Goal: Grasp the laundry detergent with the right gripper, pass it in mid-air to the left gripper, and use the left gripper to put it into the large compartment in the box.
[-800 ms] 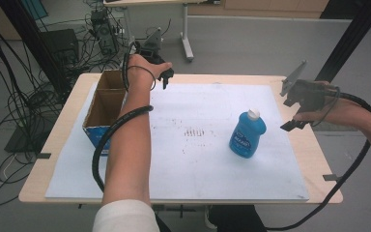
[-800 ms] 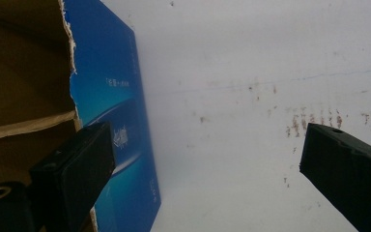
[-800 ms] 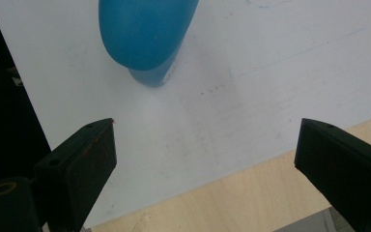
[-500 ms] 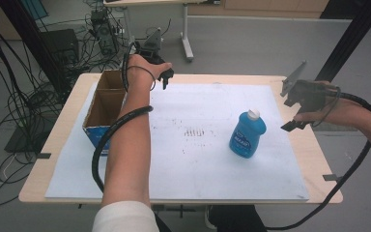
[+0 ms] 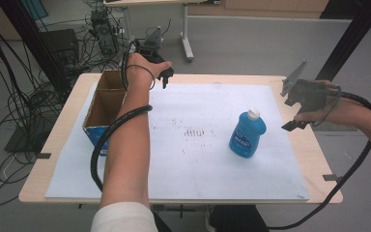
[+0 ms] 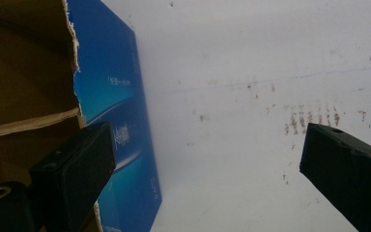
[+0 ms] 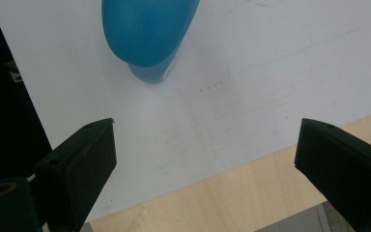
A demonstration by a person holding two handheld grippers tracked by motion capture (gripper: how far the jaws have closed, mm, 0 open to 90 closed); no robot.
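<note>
Table (image 5: 314,145), wooden, covered by a white sheet (image 5: 193,159); cables on the floor at 10 o'clock. Bottle (image 5: 247,134): blue, white-capped, upright on the sheet at 3 o'clock of centre. Box (image 5: 107,104): open cardboard, at 9 o'clock. Right gripper (image 5: 294,113): jaws spread, nothing grasped, held just beside the bottle at its 3 o'clock. Left gripper (image 5: 164,79): released, empty, by the box's far end. Step judged: approach before grasp; a descent onto the bottle is called for next.

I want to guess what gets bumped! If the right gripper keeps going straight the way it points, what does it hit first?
Probably the white sheet on the table, just short of the blue bottle. The right gripper is open, nothing between.
</note>
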